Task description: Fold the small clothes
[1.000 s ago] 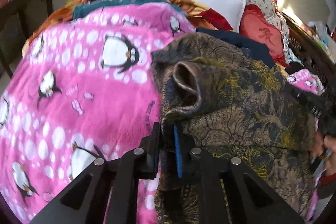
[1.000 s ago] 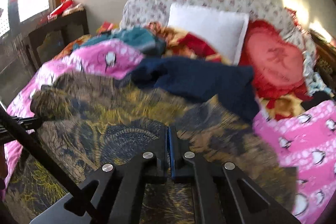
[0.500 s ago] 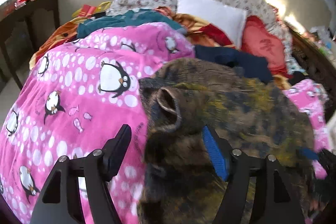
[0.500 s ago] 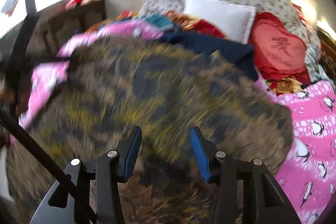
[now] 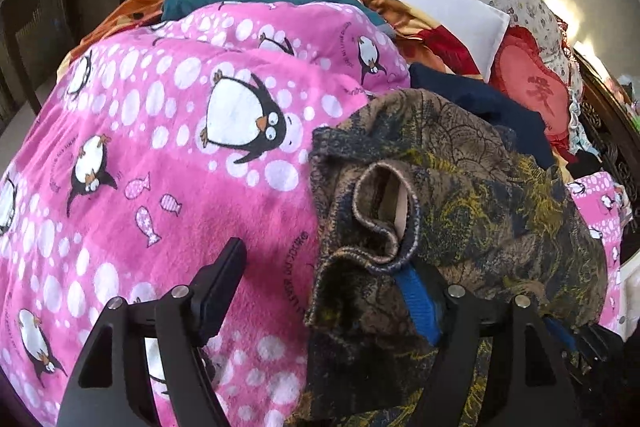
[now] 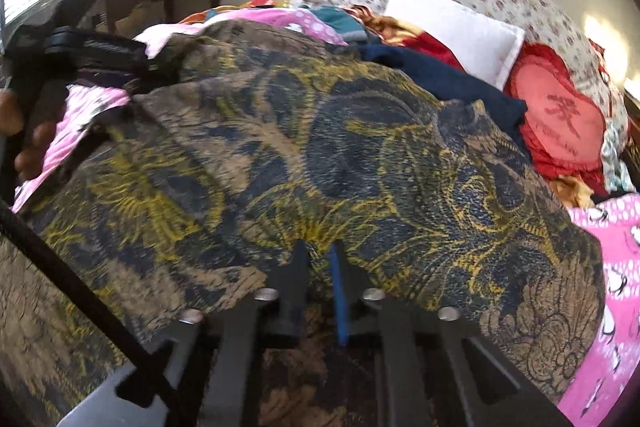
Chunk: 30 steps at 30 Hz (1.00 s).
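1. Brown-and-gold patterned cloth, the garment (image 5: 460, 187) being folded, lies spread on a bed over a pink penguin blanket (image 5: 180, 147), with its cuffed sleeve opening (image 5: 384, 211) turned up toward the left wrist camera.
2. The left gripper (image 5: 320, 283) stands wide and is opening; the garment's near edge lies between its jaws, draped against the blue pad (image 5: 416, 303), but the pads do not press it. That reads as a let-go so the sleeve side can settle flat.
3. The right gripper (image 6: 318, 267) is nearly closed, its jaws pinched on a fold of the garment (image 6: 320, 155) at the near hem, probably to anchor or carry that edge for the next fold.
4. A hand (image 6: 28, 135) with the other gripper shows at the far left of the right wrist view.
5. Edges: the garment's far border touches a navy cloth (image 5: 480, 99); pillows (image 5: 440, 15) and a red cushion (image 5: 532, 95) crowd beyond.
6. Open room lies on the pink blanket to the left; folding that way looks least obstructed.
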Each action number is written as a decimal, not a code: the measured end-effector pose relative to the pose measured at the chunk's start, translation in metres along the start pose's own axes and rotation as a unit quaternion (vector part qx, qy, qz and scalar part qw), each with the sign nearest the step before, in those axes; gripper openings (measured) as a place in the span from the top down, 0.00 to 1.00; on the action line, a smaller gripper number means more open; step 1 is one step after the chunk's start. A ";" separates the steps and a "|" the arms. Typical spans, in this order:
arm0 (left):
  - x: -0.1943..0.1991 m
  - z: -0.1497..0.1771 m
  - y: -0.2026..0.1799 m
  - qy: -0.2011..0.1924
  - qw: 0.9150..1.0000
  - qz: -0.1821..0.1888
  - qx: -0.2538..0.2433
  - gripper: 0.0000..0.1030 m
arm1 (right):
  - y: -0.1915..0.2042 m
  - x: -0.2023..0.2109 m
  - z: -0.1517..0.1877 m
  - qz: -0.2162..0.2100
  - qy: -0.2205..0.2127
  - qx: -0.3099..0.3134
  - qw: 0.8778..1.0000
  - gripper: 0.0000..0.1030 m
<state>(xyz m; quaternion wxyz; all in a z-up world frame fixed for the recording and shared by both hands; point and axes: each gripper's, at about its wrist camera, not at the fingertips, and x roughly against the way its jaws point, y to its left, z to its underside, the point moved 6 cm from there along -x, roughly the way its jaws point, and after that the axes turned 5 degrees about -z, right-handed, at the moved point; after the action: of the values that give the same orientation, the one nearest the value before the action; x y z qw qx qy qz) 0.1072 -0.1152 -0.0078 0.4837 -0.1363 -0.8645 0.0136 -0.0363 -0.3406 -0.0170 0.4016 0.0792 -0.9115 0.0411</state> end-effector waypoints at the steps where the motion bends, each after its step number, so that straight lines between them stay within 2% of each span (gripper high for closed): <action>1: 0.001 0.000 0.001 0.002 1.000 0.003 0.002 0.29 | 0.000 0.003 0.000 -0.005 -0.003 -0.006 1.000 0.97; 4: 0.015 0.001 0.002 -0.012 1.000 0.004 -0.006 0.29 | 0.002 0.027 0.004 -0.046 -0.017 -0.022 0.999 1.00; 6: 0.024 0.004 0.002 -0.021 1.000 0.005 -0.010 0.29 | 0.005 0.038 0.007 -0.058 -0.022 -0.017 0.998 1.00; 8: 0.027 0.005 0.002 -0.023 1.000 0.005 -0.010 0.29 | 0.009 0.039 0.008 -0.052 -0.019 -0.010 0.998 0.99; 11: 0.032 0.005 0.002 -0.026 1.000 0.007 -0.001 0.29 | 0.020 0.035 -0.001 -0.045 -0.040 0.003 0.998 0.98; 14: 0.037 0.004 -0.001 -0.027 1.000 0.009 -0.007 0.29 | 0.033 0.022 -0.013 -0.046 -0.037 0.019 0.998 0.92; 16: 0.039 0.004 -0.001 -0.028 1.000 0.007 -0.010 0.29 | 0.035 0.007 -0.014 -0.042 -0.019 0.026 0.999 0.86; 18: 0.040 0.005 0.000 -0.026 1.000 0.011 -0.009 0.28 | 0.034 -0.005 -0.013 -0.030 -0.010 0.028 0.999 0.76; 19: 0.040 0.006 0.000 -0.025 1.000 0.012 -0.007 0.28 | 0.032 -0.008 -0.013 -0.028 -0.009 0.026 0.999 0.74; 21: 0.040 0.008 0.002 -0.020 1.000 0.015 -0.002 0.28 | 0.029 -0.009 -0.013 -0.015 -0.013 0.023 1.000 0.62; 22: 0.039 0.008 0.003 -0.018 1.000 0.016 0.000 0.28 | 0.028 -0.010 -0.013 -0.010 -0.013 0.024 1.000 0.61; 23: 0.038 0.008 0.003 -0.015 1.000 0.017 0.005 0.28 | 0.026 -0.013 -0.014 -0.007 -0.010 0.023 1.000 0.62; 26: 0.037 0.010 0.001 -0.006 0.999 0.028 0.017 0.28 | 0.022 -0.016 -0.017 0.000 -0.009 0.004 1.000 0.97; 28: 0.042 0.011 -0.003 -0.009 0.999 0.031 0.011 0.28 | 0.018 -0.001 -0.019 -0.043 -0.019 -0.034 0.998 0.97; 30: 0.051 0.010 -0.009 -0.027 0.999 0.027 -0.002 0.25 | 0.021 0.020 -0.017 -0.064 -0.034 -0.028 0.997 0.97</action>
<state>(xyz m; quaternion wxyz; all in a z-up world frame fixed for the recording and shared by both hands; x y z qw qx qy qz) 0.0715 -0.1102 0.0302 0.4597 -0.1604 -0.8730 0.0284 -0.0411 -0.3194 0.0090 0.3747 0.1269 -0.9183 -0.0129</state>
